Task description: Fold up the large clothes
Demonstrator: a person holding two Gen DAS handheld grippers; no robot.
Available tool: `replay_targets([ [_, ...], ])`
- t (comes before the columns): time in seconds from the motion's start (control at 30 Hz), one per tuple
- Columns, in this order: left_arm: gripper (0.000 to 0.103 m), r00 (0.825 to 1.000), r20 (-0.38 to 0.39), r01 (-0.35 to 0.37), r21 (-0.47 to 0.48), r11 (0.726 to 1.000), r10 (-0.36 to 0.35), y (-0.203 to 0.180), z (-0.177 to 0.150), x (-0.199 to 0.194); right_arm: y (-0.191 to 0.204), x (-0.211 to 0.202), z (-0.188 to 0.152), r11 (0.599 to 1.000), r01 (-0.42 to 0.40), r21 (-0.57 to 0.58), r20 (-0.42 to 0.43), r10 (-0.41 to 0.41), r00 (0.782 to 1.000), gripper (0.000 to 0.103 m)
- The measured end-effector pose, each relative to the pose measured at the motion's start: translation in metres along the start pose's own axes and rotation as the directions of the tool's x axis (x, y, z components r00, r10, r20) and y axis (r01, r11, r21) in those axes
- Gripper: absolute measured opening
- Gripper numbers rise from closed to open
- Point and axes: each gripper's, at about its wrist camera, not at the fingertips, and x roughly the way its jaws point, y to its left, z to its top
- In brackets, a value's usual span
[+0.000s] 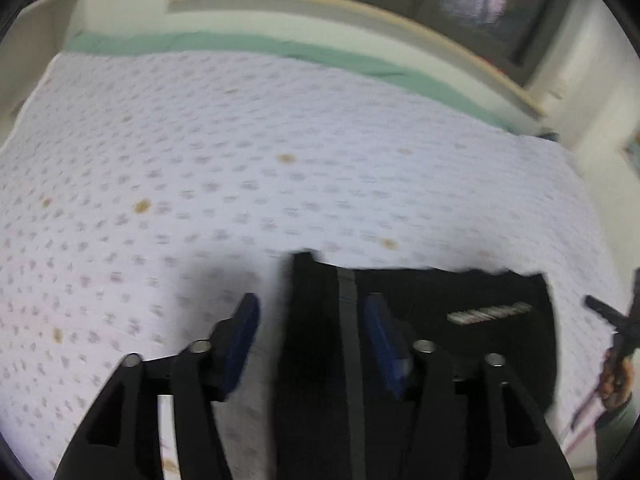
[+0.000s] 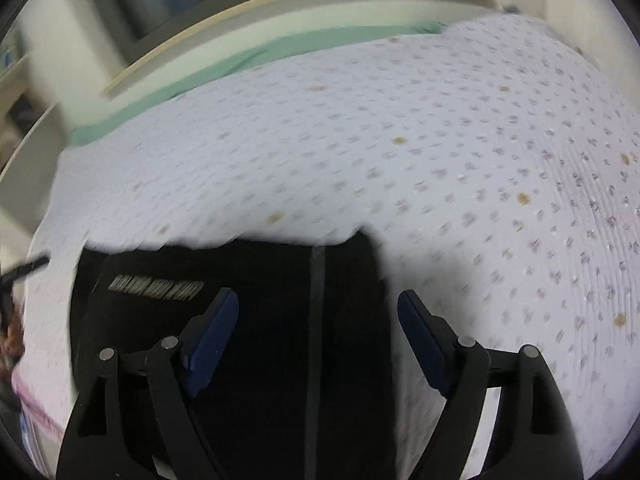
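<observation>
A black garment [image 1: 460, 344] with a grey stripe and a white printed label lies on a bed at the near edge; it also shows in the right wrist view [image 2: 260, 320]. My left gripper [image 1: 312, 320] is open, its blue pads astride the garment's left edge with the stripe between them. My right gripper [image 2: 318, 312] is open wide, astride the garment's right edge and stripe. Whether either gripper touches the cloth cannot be told. Both views are blurred.
The bed has a white cover with small dots [image 1: 240, 160] and a green sheet [image 1: 280, 46] along the far side. A cream headboard [image 1: 360, 12] and wall lie beyond. The other hand-held gripper [image 1: 616, 320] shows at the right edge.
</observation>
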Motion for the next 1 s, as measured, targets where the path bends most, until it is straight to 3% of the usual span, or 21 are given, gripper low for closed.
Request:
replay_targets([
  [0.1, 0.066, 0.99, -0.073, 0.121, 0.034, 0.992, -0.118, -0.047, -0.033, 0.015, 0.04, 0.016, -0.035, 0.998, -0.027, -0.047, -0.095, 0.023, 0.995, 0.084],
  [0.17, 0.066, 0.973, -0.151, 0.191, 0.102, 0.976, -0.174, -0.087, -0.065, 0.042, 0.059, 0.039, -0.054, 0.997, 0.007, -0.078, -0.148, -0.019, 0.989, 0.084],
  [0.2, 0.06, 0.966, -0.173, 0.216, 0.135, 0.967, -0.191, -0.103, -0.08, 0.055, 0.063, 0.051, -0.061, 0.997, 0.007, -0.073, -0.172, -0.019, 0.985, 0.084],
  [0.23, 0.056, 0.965, -0.187, 0.216, 0.163, 0.963, -0.185, -0.115, -0.092, 0.067, 0.06, 0.059, -0.066, 0.998, 0.001, -0.068, -0.188, -0.014, 0.982, 0.084],
  [0.27, 0.056, 0.973, -0.192, 0.168, 0.199, 0.966, -0.13, -0.124, -0.103, 0.082, 0.062, 0.075, -0.072, 0.997, 0.013, -0.073, -0.205, -0.028, 0.978, 0.084],
  [0.33, 0.057, 0.976, -0.203, 0.114, 0.19, 0.975, -0.075, -0.126, -0.115, 0.108, 0.057, 0.094, -0.081, 0.997, 0.013, -0.074, -0.222, -0.029, 0.975, 0.084],
  [0.4, 0.057, 0.975, -0.204, 0.109, 0.119, 0.987, -0.083, -0.121, -0.116, 0.122, 0.054, 0.103, -0.086, 0.998, 0.023, -0.053, -0.219, -0.034, 0.975, 0.084],
  [0.5, 0.057, 0.974, -0.223, 0.08, 0.134, 0.988, -0.048, -0.127, -0.108, 0.126, 0.058, 0.105, -0.088, 0.995, 0.05, -0.09, -0.22, -0.069, 0.973, 0.084],
  [0.6, 0.058, 0.969, -0.238, 0.102, 0.155, 0.983, -0.063, -0.132, -0.094, 0.102, 0.057, 0.086, -0.069, 0.999, 0.009, -0.048, -0.246, -0.02, 0.969, 0.079],
  [0.67, 0.058, 0.979, -0.188, 0.112, 0.181, 0.977, -0.077, -0.135, -0.08, 0.081, 0.061, 0.065, -0.05, 0.998, -0.009, -0.059, -0.166, -0.001, 0.986, 0.079],
  [0.73, 0.07, 0.986, -0.153, 0.099, 0.185, 0.978, -0.071, -0.137, -0.061, 0.075, 0.065, 0.058, -0.028, 0.996, 0.033, -0.083, -0.097, -0.041, 0.994, 0.079],
  [0.8, 0.072, 0.984, -0.152, 0.112, 0.15, 0.982, -0.089, -0.134, -0.051, 0.085, 0.065, 0.072, -0.017, 0.995, 0.057, -0.082, -0.092, -0.064, 0.994, 0.079],
  [0.87, 0.072, 0.97, -0.228, 0.105, 0.096, 0.99, -0.081, -0.125, -0.053, 0.122, 0.058, 0.109, -0.016, 0.996, 0.069, -0.054, -0.174, -0.077, 0.982, 0.078],
  [0.93, 0.073, 0.959, -0.275, 0.086, 0.053, 0.995, -0.069, -0.115, -0.063, 0.154, 0.045, 0.143, -0.025, 0.999, 0.029, 0.016, -0.255, -0.024, 0.967, 0.079],
  [1.0, 0.073, 0.962, -0.266, 0.075, 0.053, 0.996, -0.058, -0.116, -0.064, 0.164, 0.039, 0.15, -0.029, 0.999, 0.021, 0.033, -0.222, -0.013, 0.975, 0.08],
])
